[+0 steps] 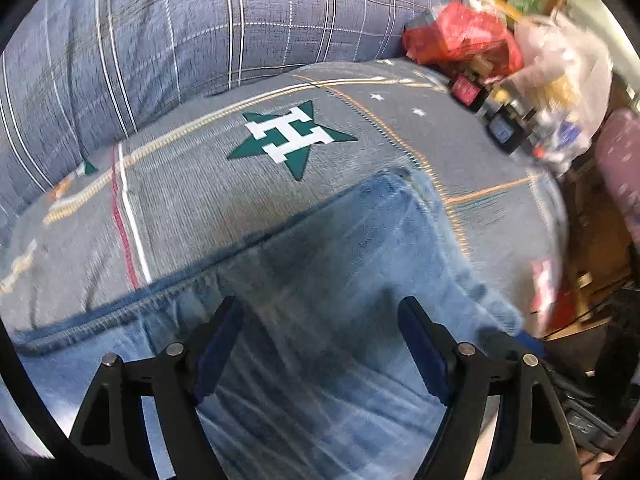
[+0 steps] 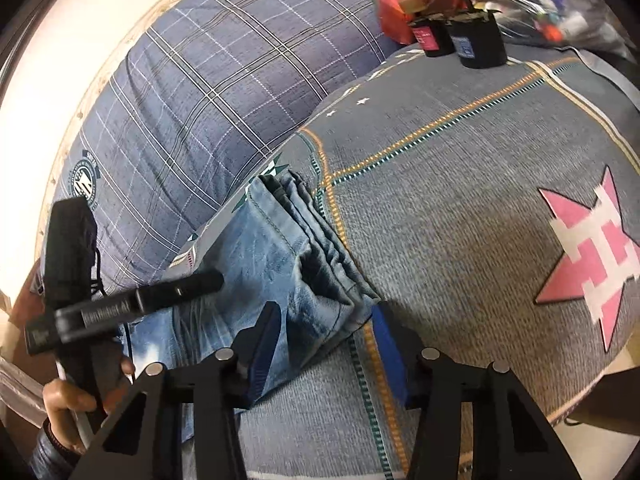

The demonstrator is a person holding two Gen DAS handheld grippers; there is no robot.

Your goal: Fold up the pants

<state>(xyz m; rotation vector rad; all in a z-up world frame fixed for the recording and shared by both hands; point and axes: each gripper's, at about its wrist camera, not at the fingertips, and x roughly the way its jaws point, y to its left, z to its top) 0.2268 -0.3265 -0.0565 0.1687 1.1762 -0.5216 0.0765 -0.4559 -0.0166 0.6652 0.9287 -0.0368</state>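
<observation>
Light blue jeans [image 1: 328, 248] lie folded in layers on a grey bedspread [image 1: 200, 184]. In the left wrist view my left gripper [image 1: 320, 312] is open just above the denim, nothing between its fingers. In the right wrist view the jeans [image 2: 280, 256] show stacked folded edges along their right side. My right gripper [image 2: 326, 316] is open over the near right corner of the jeans, with its blue pads [image 2: 386, 340] spread apart. The left gripper's body [image 2: 120, 308], held by a hand, hovers over the jeans at the left.
A blue plaid duvet [image 1: 180, 28] is bunched behind the jeans. Red and clear plastic bags [image 1: 472, 36] and small dark boxes [image 2: 476, 40] crowd the far corner of the bed. A green star [image 1: 292, 136] and a pink star [image 2: 592, 260] mark the bedspread. The bed edge drops off at the right.
</observation>
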